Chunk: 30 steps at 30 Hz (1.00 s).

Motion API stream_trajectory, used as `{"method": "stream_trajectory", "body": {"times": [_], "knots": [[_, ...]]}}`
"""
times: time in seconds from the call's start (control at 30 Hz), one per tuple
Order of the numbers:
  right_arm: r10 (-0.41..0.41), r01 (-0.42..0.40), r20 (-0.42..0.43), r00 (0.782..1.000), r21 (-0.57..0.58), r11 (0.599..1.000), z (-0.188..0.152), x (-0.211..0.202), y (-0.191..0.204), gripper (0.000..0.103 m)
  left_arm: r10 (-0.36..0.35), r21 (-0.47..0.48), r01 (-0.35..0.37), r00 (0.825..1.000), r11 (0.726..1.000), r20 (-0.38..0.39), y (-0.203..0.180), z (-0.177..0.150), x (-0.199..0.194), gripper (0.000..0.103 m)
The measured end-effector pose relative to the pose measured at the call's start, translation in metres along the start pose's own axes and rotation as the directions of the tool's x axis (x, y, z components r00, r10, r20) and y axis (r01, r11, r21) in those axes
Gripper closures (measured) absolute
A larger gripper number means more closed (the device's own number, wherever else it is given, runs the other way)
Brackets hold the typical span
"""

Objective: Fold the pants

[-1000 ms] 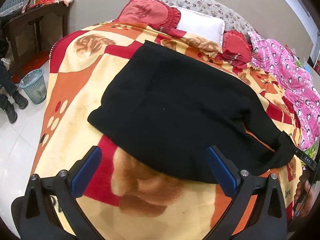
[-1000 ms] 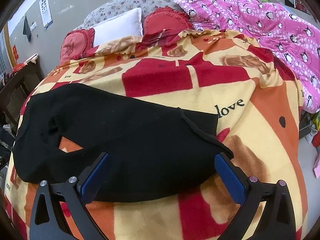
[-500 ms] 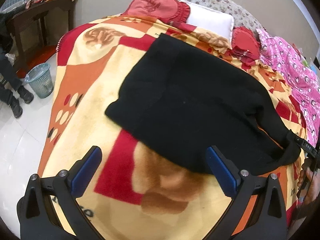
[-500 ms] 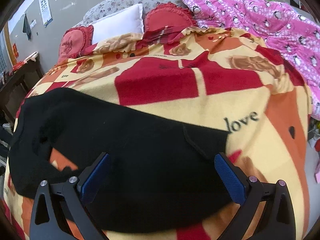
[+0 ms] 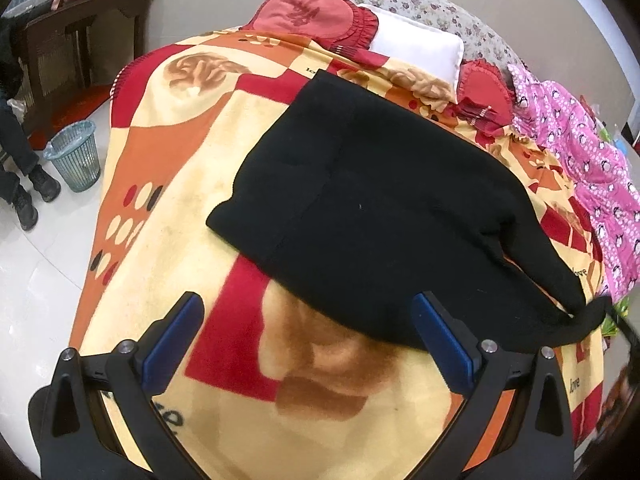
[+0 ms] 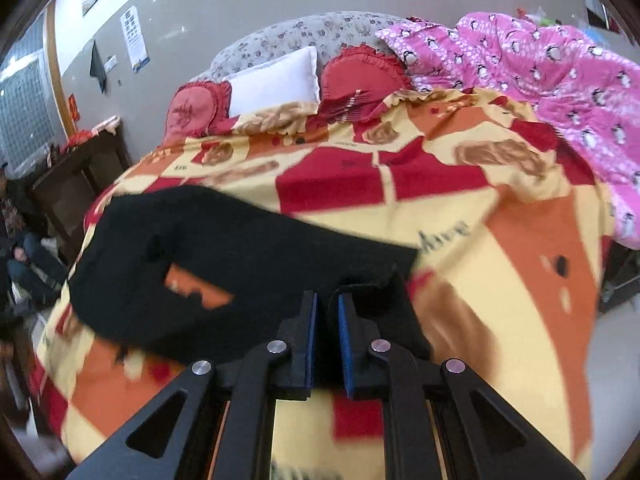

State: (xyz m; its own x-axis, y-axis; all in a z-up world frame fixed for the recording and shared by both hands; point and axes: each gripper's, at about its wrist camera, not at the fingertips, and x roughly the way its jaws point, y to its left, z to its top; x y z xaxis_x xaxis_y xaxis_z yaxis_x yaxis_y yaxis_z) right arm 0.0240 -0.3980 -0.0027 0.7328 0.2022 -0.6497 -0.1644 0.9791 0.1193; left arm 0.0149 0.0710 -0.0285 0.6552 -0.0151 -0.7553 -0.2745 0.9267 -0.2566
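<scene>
Black pants (image 5: 384, 216) lie folded lengthwise across a red, orange and cream blanket (image 5: 168, 184) on a bed. My left gripper (image 5: 308, 320) is open and empty, hovering just short of the pants' near edge. In the right wrist view my right gripper (image 6: 327, 312) is shut on the near end of the pants (image 6: 224, 248) and lifts that end off the blanket; the cloth bunches between and around its blue pads (image 6: 345, 320). A gap in the cloth shows orange blanket (image 6: 192, 286).
Red cushions (image 5: 308, 16), a white pillow (image 5: 416, 46) and a pink penguin quilt (image 5: 592, 148) lie at the bed's head and right side. A blue mesh bin (image 5: 76, 156), a dark wooden table (image 5: 72, 44) and a person's feet (image 5: 28, 196) stand on the floor at left.
My right gripper closed on the pants' end and raised it; the view pulled back and up. My left gripper stayed open and drew slightly back and to the left.
</scene>
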Motion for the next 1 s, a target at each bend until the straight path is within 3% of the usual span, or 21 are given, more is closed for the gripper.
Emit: {"method": "stream_trajectory", "body": {"times": [0.1,0.17,0.23,0.3,0.4,0.57,0.67,0.7,0.77,0.83,0.9,1.0], "knots": [[-0.026,0.027,-0.058,0.998,0.015,1.000,-0.028,-0.019,-0.011,0.086,-0.002,-0.020,0.002,1.000,1.000,-0.012,0.006,-0.002,0.002,0.000],[-0.049,0.056,-0.112,0.992,0.055,0.997,-0.046,-0.025,-0.026,0.057,-0.005,-0.035,0.004,1.000,0.999,-0.024,0.009,-0.002,0.005,0.000],[-0.056,0.068,-0.120,0.991,0.099,0.993,-0.056,-0.030,-0.035,0.044,-0.006,-0.051,0.004,0.999,0.999,-0.031,0.012,-0.002,0.007,0.000],[-0.010,0.029,-0.110,0.994,0.171,0.985,-0.062,-0.035,-0.044,0.042,-0.010,-0.075,0.008,1.000,0.997,-0.027,0.015,0.000,0.010,0.000],[0.070,-0.048,-0.067,0.995,0.281,0.959,-0.063,-0.038,-0.054,0.028,-0.007,-0.101,0.007,1.000,0.995,-0.009,0.017,0.003,0.014,0.000],[0.202,-0.191,0.025,0.979,0.452,0.871,-0.050,-0.028,-0.056,0.028,0.010,-0.099,-0.011,1.000,0.995,-0.015,0.015,0.010,0.030,0.000],[0.162,-0.173,0.062,0.985,0.399,0.901,-0.028,-0.025,-0.034,0.028,0.010,-0.077,-0.012,1.000,0.997,-0.028,0.008,0.012,0.038,0.000],[0.133,-0.151,0.074,0.988,0.354,0.923,-0.018,-0.026,-0.023,0.027,0.011,-0.071,-0.013,0.999,0.997,-0.030,0.006,0.012,0.039,0.000],[0.077,-0.094,0.078,0.994,0.247,0.964,0.000,-0.021,-0.002,0.017,0.018,-0.056,-0.020,0.999,0.998,-0.035,0.002,0.013,0.041,0.000],[0.034,-0.043,0.060,0.998,0.149,0.988,0.012,-0.009,0.016,0.016,0.018,-0.046,-0.020,0.999,0.999,-0.039,-0.001,0.014,0.042,0.000],[0.011,-0.009,-0.024,1.000,0.089,0.996,0.013,0.011,0.025,0.018,0.021,-0.030,-0.022,0.999,0.999,-0.038,-0.003,0.015,0.042,0.000],[-0.010,0.022,-0.170,0.985,0.068,0.997,-0.010,0.023,0.022,0.020,0.026,-0.009,-0.026,0.999,1.000,-0.034,-0.003,0.015,0.040,0.000]]}}
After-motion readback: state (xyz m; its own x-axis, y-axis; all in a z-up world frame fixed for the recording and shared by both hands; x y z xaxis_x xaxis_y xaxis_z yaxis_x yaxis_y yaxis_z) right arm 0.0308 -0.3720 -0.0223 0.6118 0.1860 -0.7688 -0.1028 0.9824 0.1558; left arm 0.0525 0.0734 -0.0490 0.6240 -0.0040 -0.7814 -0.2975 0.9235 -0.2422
